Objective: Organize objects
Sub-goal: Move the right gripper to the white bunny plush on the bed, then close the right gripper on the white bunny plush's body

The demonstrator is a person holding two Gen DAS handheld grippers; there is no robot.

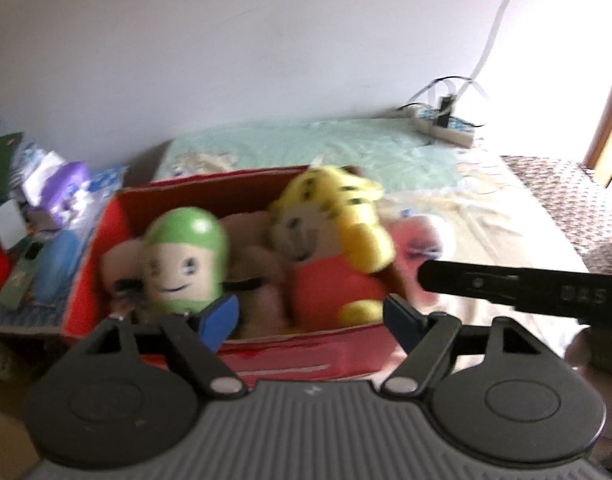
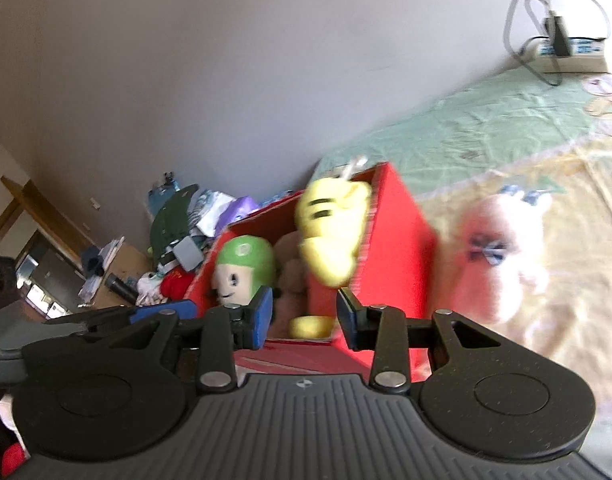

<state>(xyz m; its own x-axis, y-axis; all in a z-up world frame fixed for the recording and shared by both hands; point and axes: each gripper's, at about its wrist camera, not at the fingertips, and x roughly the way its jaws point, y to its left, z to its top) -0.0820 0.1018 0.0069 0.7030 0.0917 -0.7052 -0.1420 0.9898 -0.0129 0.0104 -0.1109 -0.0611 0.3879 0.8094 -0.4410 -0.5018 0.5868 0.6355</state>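
Left hand-held gripper (image 1: 312, 320) spread wide, nothing between its blue pads; right hand-held gripper (image 2: 303, 318) also apart, narrower gap, empty. Both hover at the near side of the red box (image 1: 293, 354), pointing into it.

Box sits on the bed (image 1: 486, 216), open top. Inside: green-capped doll (image 1: 183, 260) at left, yellow tiger toy (image 1: 334, 236) at right, standing tall against the far right corner, with a brownish plush (image 1: 253, 240) between and under them. Frames blurred; finer detail cannot be told.

Outside the box: pink and white plush (image 2: 502, 252) lying on the bed, just beside the box's right wall. Looks like the one toy not yet put away.

Further out: cluttered heap (image 1: 37, 208) of packets and cloth left of the box; power strip (image 1: 446, 124) with cables at the far end of the bed, against the wall.

Judgement: packing stage, box mostly filled. Next move likely falls to the right hand-held gripper — swing right, close on the pink plush, lift it over the wall. Room inside is tight; the soft toy may need pressing down, and the tiger could tip out.
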